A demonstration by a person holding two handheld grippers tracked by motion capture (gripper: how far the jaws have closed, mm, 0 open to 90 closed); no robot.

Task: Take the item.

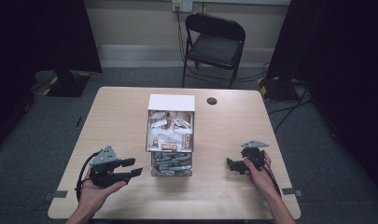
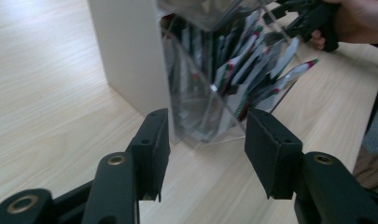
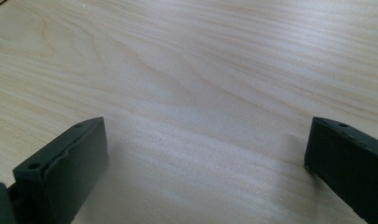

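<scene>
Pale wood grain covers the counter (image 1: 121, 121), and things stand on it from left to right as follows. Near the left front corner the person's left hand (image 1: 95, 189) holds the left tongs (image 1: 130, 168), its jaws spread apart with nothing between them, pointing right toward the middle. In the left gripper view those tongs (image 2: 203, 154) face the near lower corner of a clear plastic dispenser (image 2: 214, 93), close to it but not touching; the white side wall (image 2: 126, 56) of the dispenser stands just left of the clear part.

At the middle of the counter the dispenser (image 1: 171, 140) stands upright, with a white top at its far end, brown and white sachets (image 1: 170, 128) in the upper compartments and green-striped packets (image 1: 171, 163) in the clear bin at its near end.

Right of it, well apart, the right hand (image 1: 259, 175) holds the right tongs (image 1: 232, 164) low over the counter, pointing left. In the right gripper view the right tongs (image 3: 205, 154) stand wide open above bare wood.

Beyond the far edge a black folding chair (image 1: 214, 44) stands on grey carpet.
</scene>
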